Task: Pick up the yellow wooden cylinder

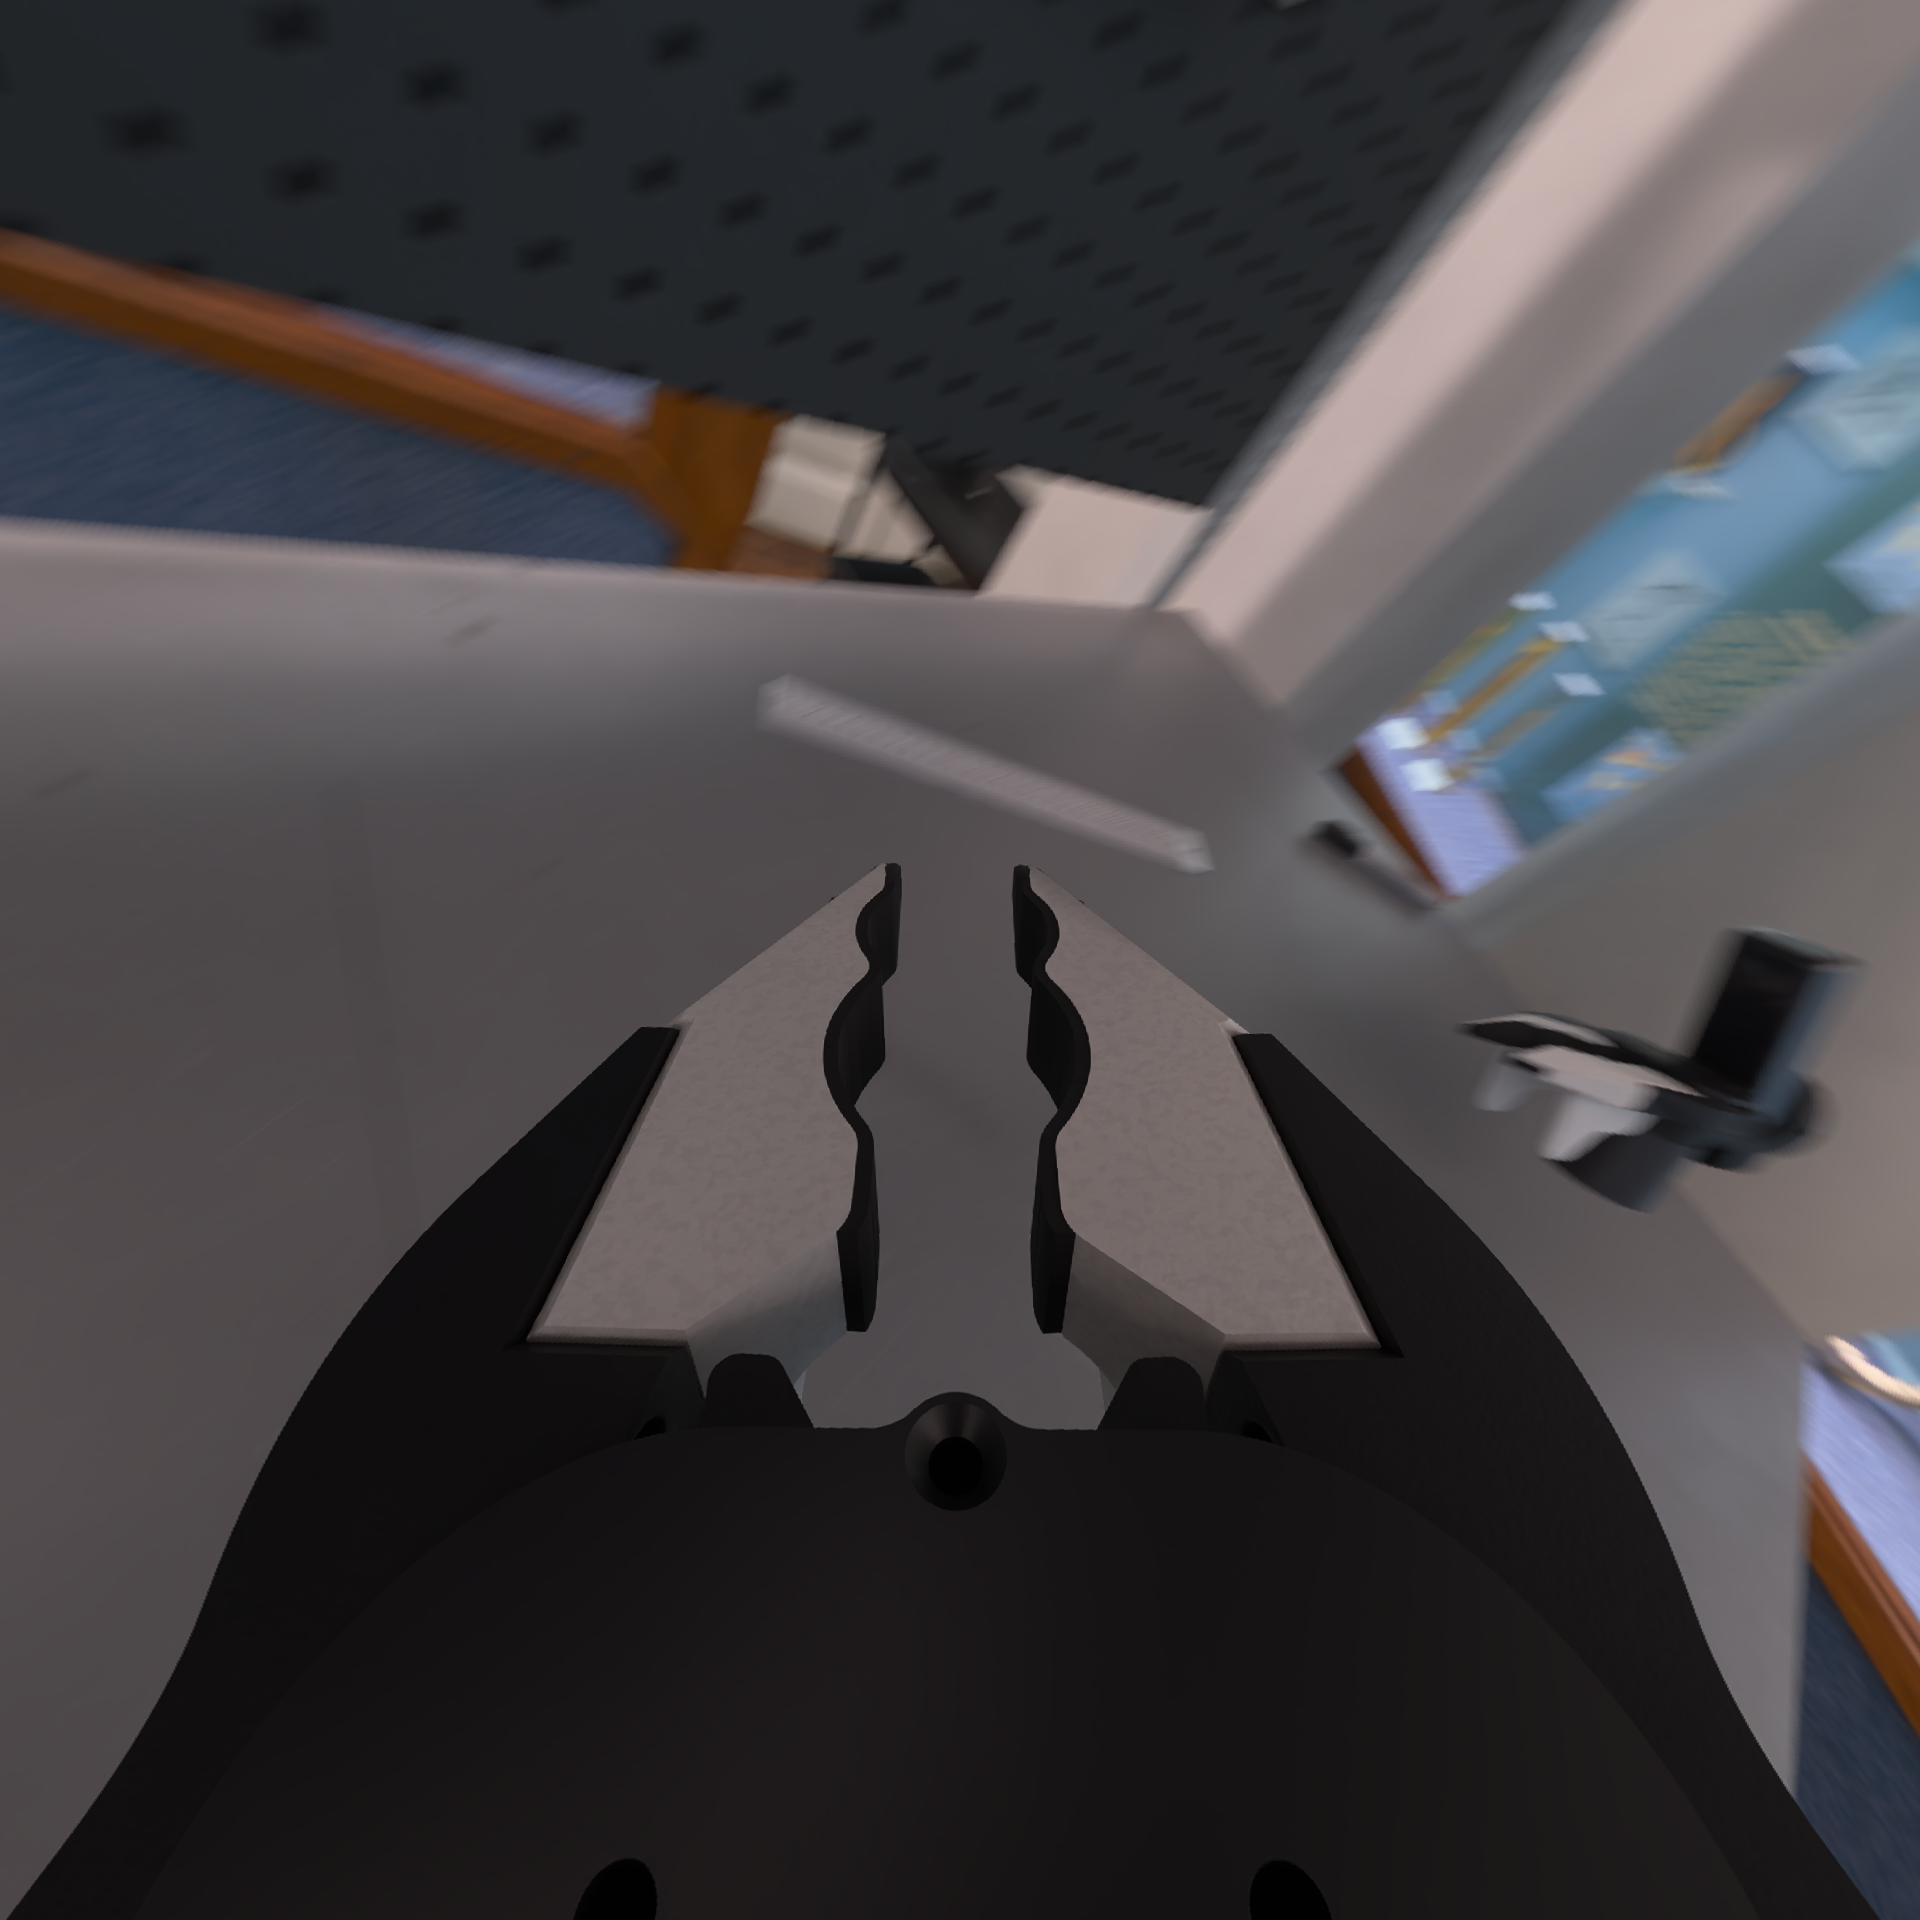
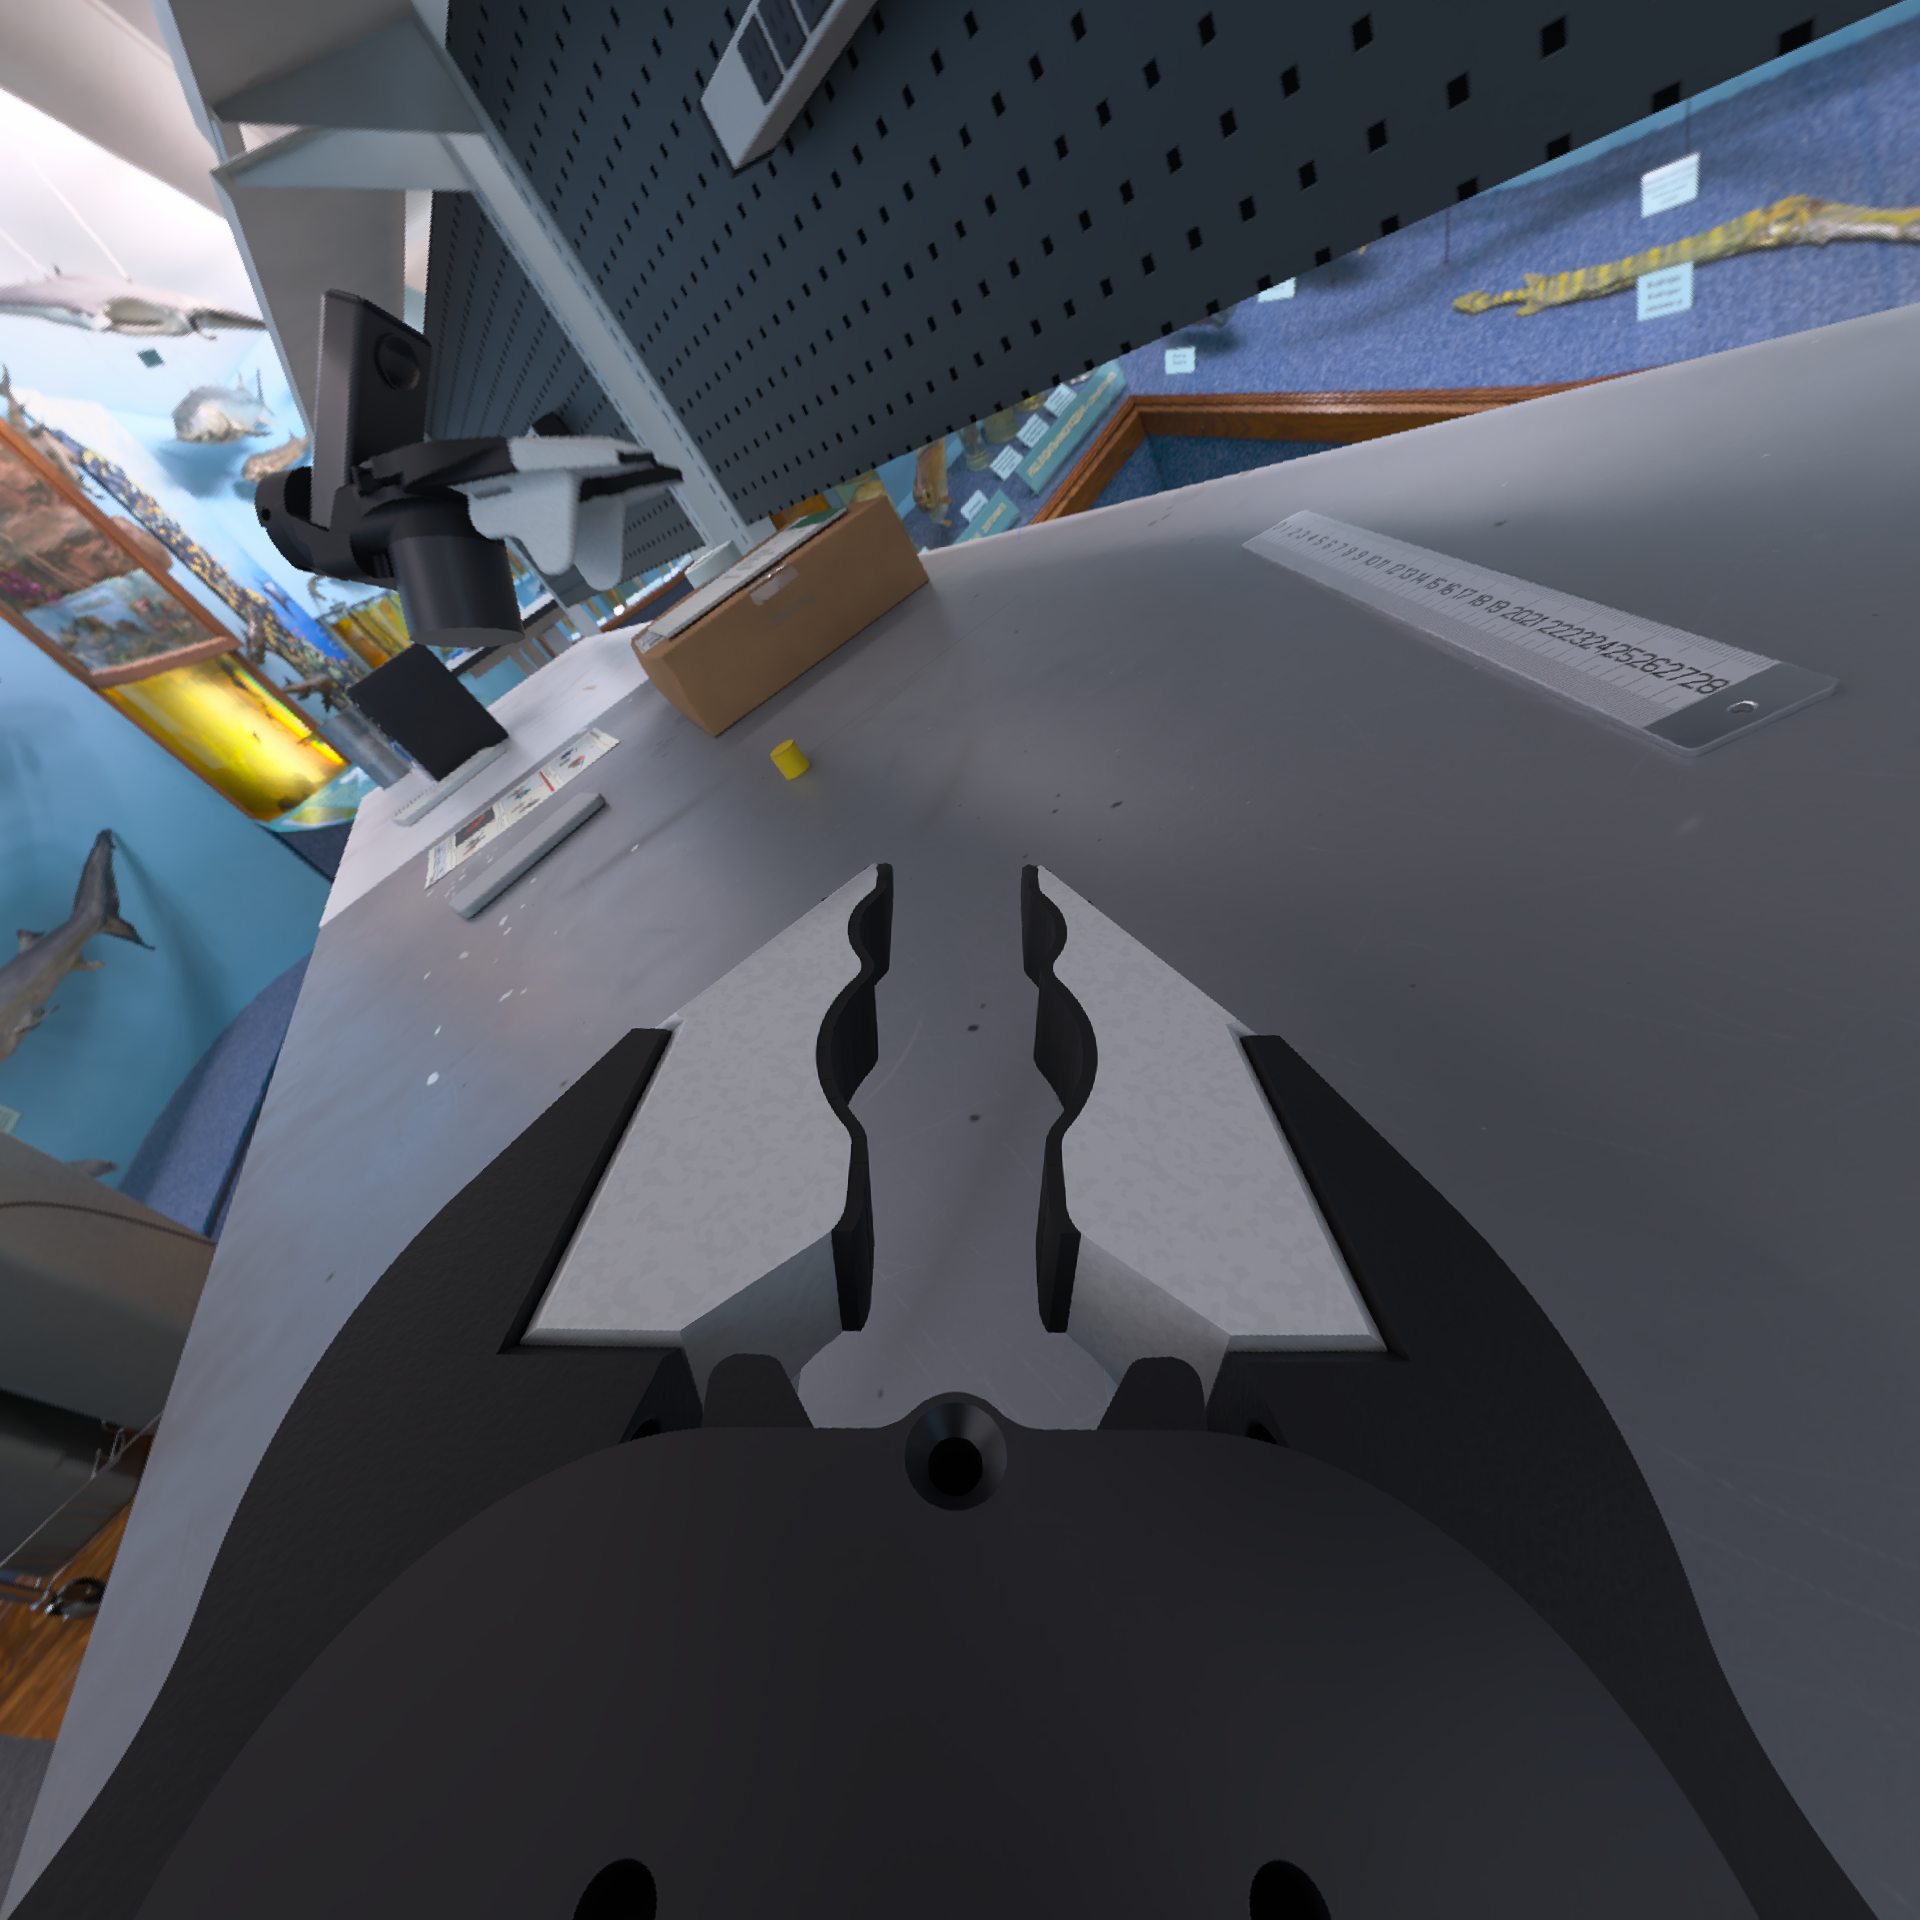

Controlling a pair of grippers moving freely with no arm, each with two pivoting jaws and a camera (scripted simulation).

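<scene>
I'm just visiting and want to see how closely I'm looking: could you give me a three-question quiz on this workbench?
1. True or false: the right claw is gripping the yellow cylinder.
2. Which lies nearest the cylinder? A) the ruler B) the cardboard box C) the pegboard
3. Fill in: in the left wrist view, the cylinder is ___.

Key
1. False; its jaws are apart and empty, the cylinder stands farther along the table.
2. B.
3. Not visible; only the ruler and the other claw show.
</scene>
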